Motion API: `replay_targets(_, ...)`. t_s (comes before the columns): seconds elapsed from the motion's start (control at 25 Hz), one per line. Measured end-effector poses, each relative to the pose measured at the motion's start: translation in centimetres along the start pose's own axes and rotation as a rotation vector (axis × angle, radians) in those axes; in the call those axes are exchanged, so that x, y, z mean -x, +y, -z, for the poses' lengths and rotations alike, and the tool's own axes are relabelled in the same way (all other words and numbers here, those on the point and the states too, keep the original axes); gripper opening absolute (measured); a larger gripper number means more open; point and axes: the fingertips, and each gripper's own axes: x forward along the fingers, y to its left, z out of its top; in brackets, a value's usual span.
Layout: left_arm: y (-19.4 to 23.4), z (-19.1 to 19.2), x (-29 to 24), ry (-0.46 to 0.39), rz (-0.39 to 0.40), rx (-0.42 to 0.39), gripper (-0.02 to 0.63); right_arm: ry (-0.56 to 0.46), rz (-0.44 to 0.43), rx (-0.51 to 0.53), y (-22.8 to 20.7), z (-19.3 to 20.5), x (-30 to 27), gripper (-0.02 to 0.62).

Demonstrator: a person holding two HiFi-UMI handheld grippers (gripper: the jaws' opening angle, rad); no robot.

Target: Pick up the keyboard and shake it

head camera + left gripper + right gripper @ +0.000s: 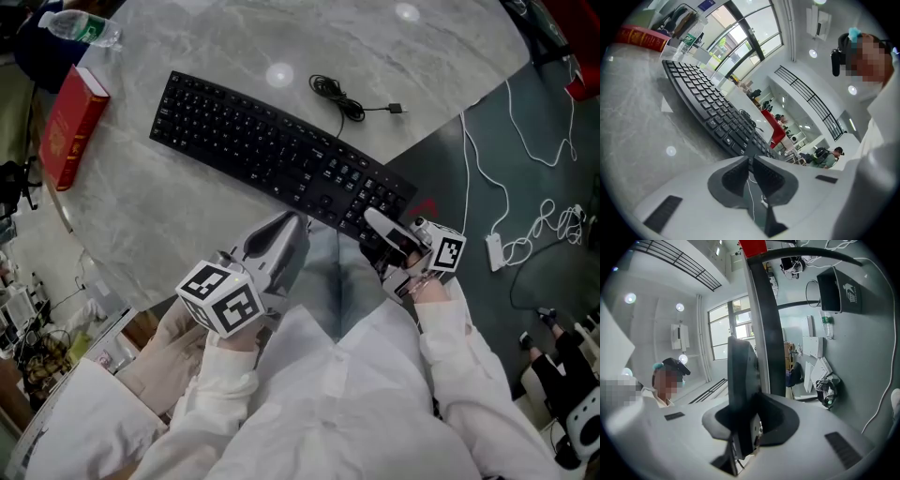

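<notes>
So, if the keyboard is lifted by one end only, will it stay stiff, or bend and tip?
Probably stiff: the keyboard looks like one long hard body. Held at one end by the right claw, it may tip down at the far side. Its loose cable will likely swing.
</notes>
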Motion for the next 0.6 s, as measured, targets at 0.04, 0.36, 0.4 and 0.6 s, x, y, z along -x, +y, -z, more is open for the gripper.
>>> replay_targets(0.04,0.0,0.0,0.1,0.007,-0.001,-0.008,0.025,-0.003,-0.003,-0.002,0.0,0.0,0.0,0.086)
replay_targets(0.36,1.3,-1.7,1.2,-0.018,-0.048,-0.057,0.027,-0.014,-0.027,-0.011,-0.1,-0.1,0.1,0.086)
replay_targets(0.4,1.5,-1.8,1.3,-0.019,-0.049,-0.057,0.033,-0.018,-0.029,-0.012,-0.1,-0.1,0.1,0.086)
replay_targets(0.6,2.3,-2.7,2.0,-0.013,-0.091,-0.058,0.119,-0.018,-0.037,-0.013,-0.3,-0.1,0.2,0.086)
